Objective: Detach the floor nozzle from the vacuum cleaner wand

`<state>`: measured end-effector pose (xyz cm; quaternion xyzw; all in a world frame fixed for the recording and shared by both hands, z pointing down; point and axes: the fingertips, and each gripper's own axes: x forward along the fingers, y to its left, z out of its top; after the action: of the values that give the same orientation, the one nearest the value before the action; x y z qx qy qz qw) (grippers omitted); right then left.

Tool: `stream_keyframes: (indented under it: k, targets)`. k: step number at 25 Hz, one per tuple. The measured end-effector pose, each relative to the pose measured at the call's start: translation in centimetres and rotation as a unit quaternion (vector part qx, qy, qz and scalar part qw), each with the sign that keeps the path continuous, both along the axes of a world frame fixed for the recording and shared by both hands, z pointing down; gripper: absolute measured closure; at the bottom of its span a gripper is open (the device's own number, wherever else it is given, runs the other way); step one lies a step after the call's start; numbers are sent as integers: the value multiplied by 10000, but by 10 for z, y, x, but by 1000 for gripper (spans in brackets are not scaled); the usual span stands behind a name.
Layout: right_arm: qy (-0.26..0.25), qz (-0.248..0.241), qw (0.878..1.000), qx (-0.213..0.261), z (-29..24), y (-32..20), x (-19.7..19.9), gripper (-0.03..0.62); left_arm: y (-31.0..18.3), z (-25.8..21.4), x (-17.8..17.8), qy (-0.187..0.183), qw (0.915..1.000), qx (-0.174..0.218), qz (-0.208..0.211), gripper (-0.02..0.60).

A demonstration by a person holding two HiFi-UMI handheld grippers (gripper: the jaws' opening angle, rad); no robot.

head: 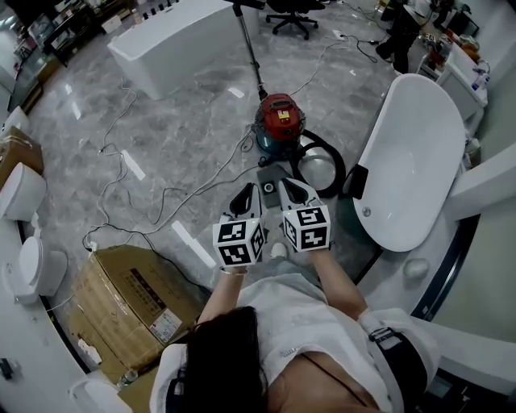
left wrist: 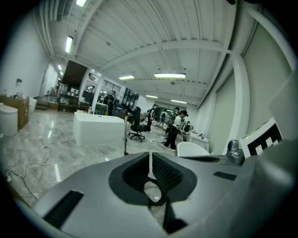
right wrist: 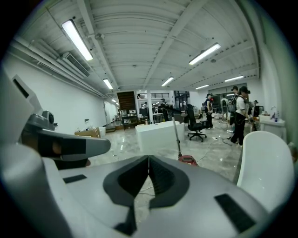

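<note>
A red canister vacuum cleaner [head: 278, 119] stands on the marble floor ahead of me. Its thin dark wand [head: 248, 47] rises away from it, and a black hose [head: 322, 165] coils at its right. A dark flat piece [head: 269, 184] lies just before the canister; I cannot tell whether it is the floor nozzle. My left gripper [head: 246, 196] and right gripper [head: 298, 190] are held side by side short of it, both shut and holding nothing. The right gripper view shows the canister [right wrist: 188, 160] and wand [right wrist: 176, 134] beyond the shut jaws. The left gripper view shows the wand [left wrist: 125, 135].
A white bathtub [head: 411, 161] stands close on the right, and a cardboard box [head: 129, 298] on the left. A long white tub [head: 181, 36] and an office chair [head: 292, 16] are farther off. Cables [head: 161, 193] trail over the floor. People stand in the distance [left wrist: 173, 130].
</note>
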<state>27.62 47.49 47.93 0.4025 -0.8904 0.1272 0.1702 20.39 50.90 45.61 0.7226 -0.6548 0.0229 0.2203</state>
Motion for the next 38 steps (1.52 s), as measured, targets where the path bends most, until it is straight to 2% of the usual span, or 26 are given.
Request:
stream_keyframes:
  k: [6,15,23,30,34,38]
  targets:
    - [0,-16,10000,-56,6,-27,10,579,-30,9,14,28,9998,-196,35,558]
    - [206,-105,9996,-156,21,-64,14,579,-70,8,24,56,9999,-68,65,558]
    - [164,-379,9990,-163,24,-86,7,579,-93,12,16,106,9997,-90,-192,558]
    - [192,-441,9987,-191,31,-98,9,579,-101,17,15,94,9993,-80,-362,558]
    - [199,-500,9984,-186,31,-98,9,579,-97,11,13,168,9990,196,-353,558]
    - [220,-527,9981,-215,32,-98,11,579,-92,13,10,144,9987,171,-464,558]
